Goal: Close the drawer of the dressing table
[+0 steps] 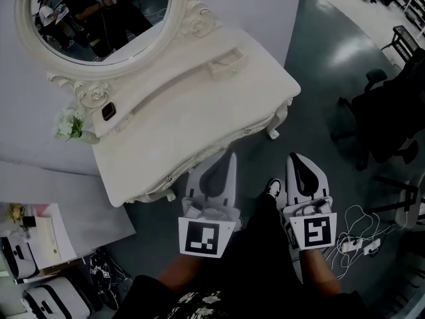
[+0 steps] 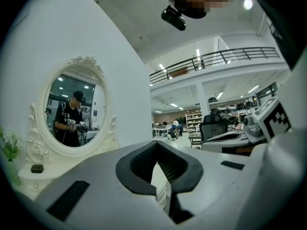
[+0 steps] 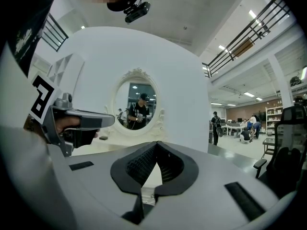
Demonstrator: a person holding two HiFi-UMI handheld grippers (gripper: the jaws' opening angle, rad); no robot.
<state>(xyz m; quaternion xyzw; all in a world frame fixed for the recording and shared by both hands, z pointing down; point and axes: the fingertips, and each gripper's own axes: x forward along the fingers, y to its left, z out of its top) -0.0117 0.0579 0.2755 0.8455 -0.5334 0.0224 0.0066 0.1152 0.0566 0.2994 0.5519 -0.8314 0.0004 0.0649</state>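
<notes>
Dressed in black clothing (image 1: pixel 265 264), with a strip of black-and-white patterned fabric (image 1: pixel 199 304) at the waist and a black-and-white shoe (image 1: pixel 273 188), the person carries two matching tools. The left gripper (image 1: pixel 226 162) and right gripper (image 1: pixel 299 162) have long, tapered white shells with dark inlaid panels. Each ends in a marker cube (image 1: pixel 200 237) printed with a black-and-white square pattern. Seen close up, the fingers (image 2: pixel 144 164) are black ribbed pads, and black rectangular slots (image 2: pixel 67 200) mark the shell.

Oval mirror (image 1: pixel 99 18) cut off at the top edge; small dark object (image 1: pixel 108 111) on the surface (image 1: pixel 219 105) too small to identify.
</notes>
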